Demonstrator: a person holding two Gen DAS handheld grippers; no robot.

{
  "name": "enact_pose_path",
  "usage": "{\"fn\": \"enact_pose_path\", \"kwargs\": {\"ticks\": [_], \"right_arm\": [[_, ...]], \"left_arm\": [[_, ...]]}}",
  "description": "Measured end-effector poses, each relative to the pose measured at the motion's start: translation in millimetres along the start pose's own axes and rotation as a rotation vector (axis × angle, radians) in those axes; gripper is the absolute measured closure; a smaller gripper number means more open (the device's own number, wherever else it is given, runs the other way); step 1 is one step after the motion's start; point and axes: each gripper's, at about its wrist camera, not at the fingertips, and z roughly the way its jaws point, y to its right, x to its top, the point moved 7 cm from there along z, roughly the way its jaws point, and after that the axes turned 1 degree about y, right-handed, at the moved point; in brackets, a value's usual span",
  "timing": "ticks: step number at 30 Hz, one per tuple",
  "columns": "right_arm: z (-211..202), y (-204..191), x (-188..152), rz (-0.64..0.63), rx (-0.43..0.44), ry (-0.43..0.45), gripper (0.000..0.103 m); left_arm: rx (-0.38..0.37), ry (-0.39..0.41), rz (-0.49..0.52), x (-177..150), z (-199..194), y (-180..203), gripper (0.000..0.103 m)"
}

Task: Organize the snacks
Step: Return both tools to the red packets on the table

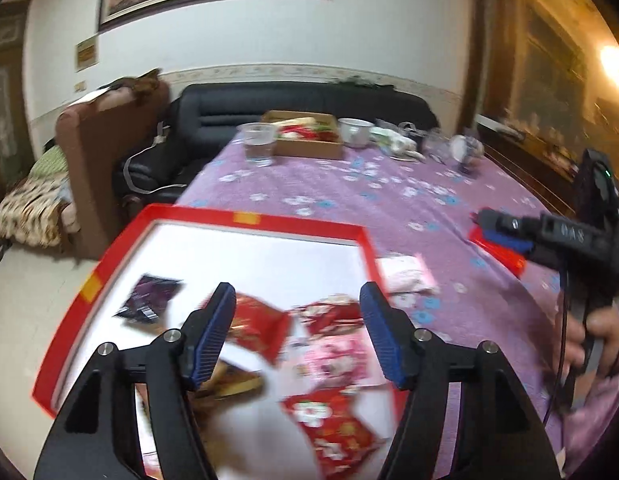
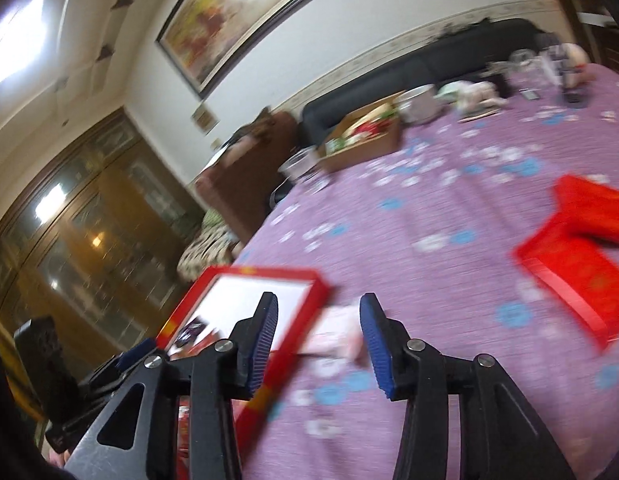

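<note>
Both grippers open, empty: left gripper (image 1: 297,332) over red tray (image 1: 245,218), right gripper (image 2: 319,340) just off its corner. Pink-white packet (image 2: 337,338) lies beside tray; right should prob. straddle it squarely w/ jaws low before closing.

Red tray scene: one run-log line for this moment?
left tongs: open, empty, over red tray | right tongs: open, empty | pink packet: on tablecloth beside tray

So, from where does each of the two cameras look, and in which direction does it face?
Left wrist: sits behind the open left gripper, facing down into the red-rimmed white tray of snack packets; the person's hand holding the right gripper shows at right.
Right wrist: sits behind the open right gripper, tilted, facing across the purple flowered tablecloth toward a pale pink packet.
Shared: the tray, pink packet, brown cardboard box and black sofa.
</note>
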Motion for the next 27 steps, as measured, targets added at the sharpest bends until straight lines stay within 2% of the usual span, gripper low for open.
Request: {"fn": "enact_pose_path", "kwargs": {"ticks": [5,10,12,17,19,22,27], "right_arm": [[-40,63,18,-0.006,-0.157,0.038,0.047],[-61,126,21,0.021,-0.306,-0.016,0.044],[-60,141,21,0.028,-0.331,-0.045,0.044],[-41,144,18,-0.016,-0.337,-0.124,0.042],[-31,135,17,-0.075,-0.345,-0.159,0.035],[-19,129,17,-0.127,-0.358,-0.183,0.034],[-4,130,4,-0.238,-0.440,-0.234,0.037]], "left_arm": [[-0.067,-0.016,0.088,-1,6,38,0.039],[-0.103,-0.052,0.136,-3,16,66,0.039],[-0.111,-0.066,0.152,-3,21,78,0.039],[-0.127,-0.095,0.220,-5,24,98,0.039],[-0.129,-0.111,0.264,-4,27,104,0.039],[-0.109,-0.123,0.312,3,31,109,0.039],[-0.157,-0.125,0.320,17,33,127,0.036]]}}
